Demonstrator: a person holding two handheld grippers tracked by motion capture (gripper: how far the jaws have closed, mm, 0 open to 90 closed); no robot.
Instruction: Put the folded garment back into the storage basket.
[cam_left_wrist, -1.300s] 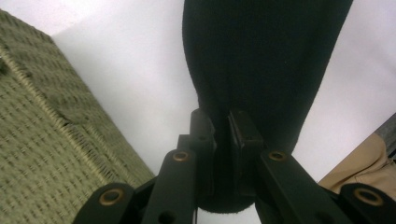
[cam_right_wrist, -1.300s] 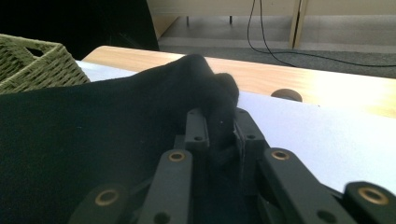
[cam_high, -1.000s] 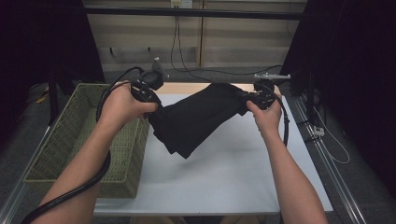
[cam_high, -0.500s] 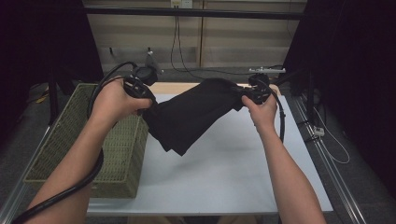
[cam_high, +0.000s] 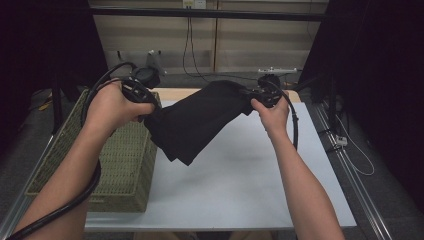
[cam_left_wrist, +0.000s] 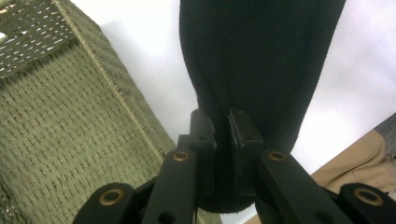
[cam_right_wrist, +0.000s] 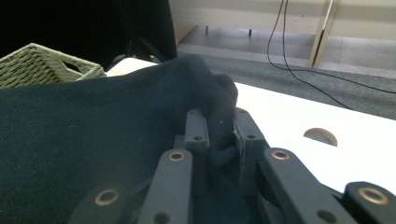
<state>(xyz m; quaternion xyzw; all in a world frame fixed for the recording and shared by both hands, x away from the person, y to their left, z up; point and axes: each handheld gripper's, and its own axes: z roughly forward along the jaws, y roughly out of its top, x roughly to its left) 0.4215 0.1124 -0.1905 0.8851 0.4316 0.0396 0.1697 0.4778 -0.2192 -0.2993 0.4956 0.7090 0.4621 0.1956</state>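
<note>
Black cloth (cam_high: 192, 122) is off the table (cam_high: 240, 185) and hangs slung between the two grippers, sagging to a point below and between them. Lifting looks done. What is left, as I judge it: carrying the cloth to the basket (cam_high: 120, 160) beneath and beside the left gripper, or laying it out flat; cannot tell which is intended.

Left gripper (cam_left_wrist: 219, 128): jaws pinched on a fold of the cloth, which runs away from the tips over the white tabletop, basket wall just to one side.

Right gripper (cam_right_wrist: 219, 128): jaws clamped on a bunched corner of the cloth; the rest spreads off toward the left gripper.

Hands: both raised above the table, forearms reaching forward. Left hand (cam_high: 112, 107) wrapped over its gripper above the basket's near edge. Right hand (cam_high: 272, 112) holds its gripper at about the same height, near the table's far edge. Grippers well apart, cloth loosely stretched between.
</note>
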